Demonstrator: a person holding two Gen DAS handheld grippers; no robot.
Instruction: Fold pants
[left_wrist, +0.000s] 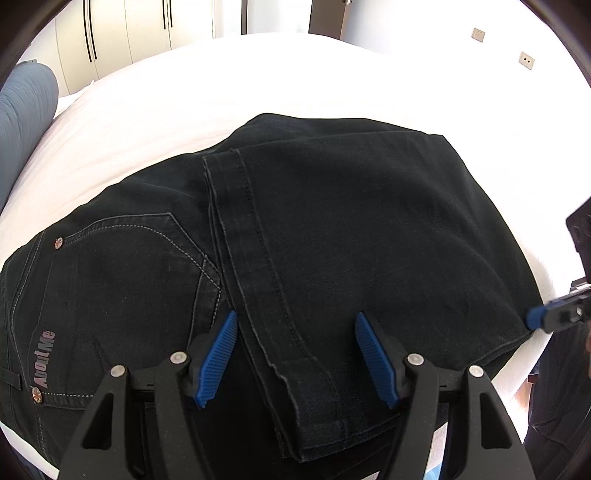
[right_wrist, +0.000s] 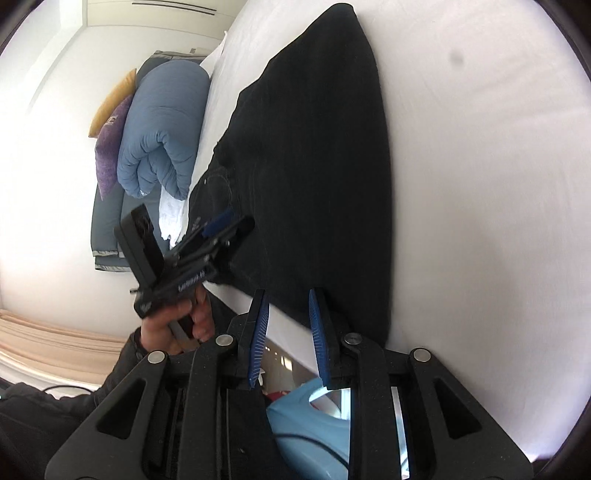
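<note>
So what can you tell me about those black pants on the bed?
The black pants look like denim, with pale pocket stitching, metal rivets and an "AboutMe" print near the waist. They lie flat on the white bed, legs folded over the seat, hems toward the waistband. The left gripper hovers open over the hem edge.

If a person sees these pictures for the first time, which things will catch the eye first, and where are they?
The black pants catch the eye first: they lie folded on the white bed, with the leg hems laid over the seat beside a pocket. The open left gripper stands just above the hems, with its blue pads either side of them. At the bed's head rests a rolled blue duvet.
</note>
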